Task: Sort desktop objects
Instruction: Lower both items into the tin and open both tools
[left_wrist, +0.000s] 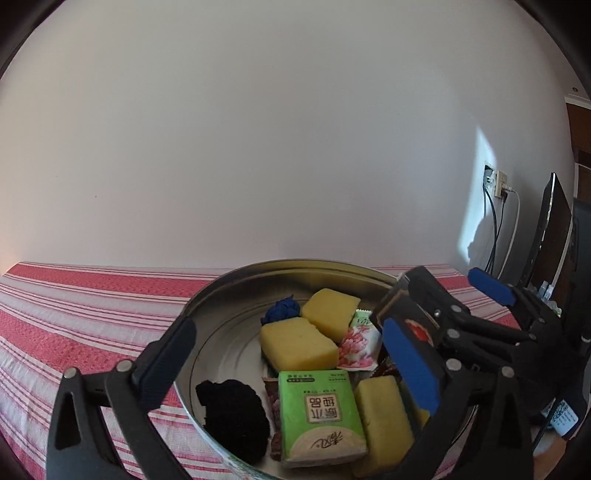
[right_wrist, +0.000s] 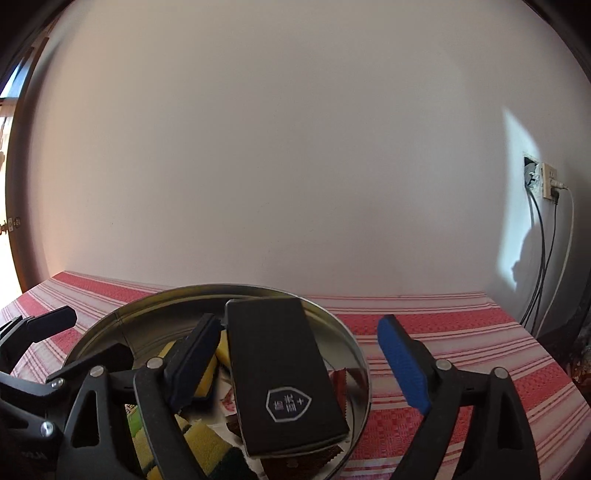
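Observation:
A round metal tin (left_wrist: 221, 317) on the striped cloth holds yellow sponges (left_wrist: 299, 343), a green tissue pack (left_wrist: 319, 413), a black sock (left_wrist: 232, 417), a blue cloth ball (left_wrist: 280, 310) and snack packets (left_wrist: 358, 343). My left gripper (left_wrist: 288, 328) is open wide over the tin, with no pad touching its contents. My right gripper (right_wrist: 299, 321) is open above the tin's right side. A black box (right_wrist: 280, 376) lies tilted between its fingers. The blue right pad (right_wrist: 402, 365) stands clear of the box, and the left pad (right_wrist: 192, 362) sits beside the box's edge.
A red and white striped cloth (right_wrist: 461, 354) covers the table up to a plain wall. A wall socket with hanging cables (right_wrist: 546, 184) is at the far right. A dark monitor (left_wrist: 550, 236) stands past the table's right end.

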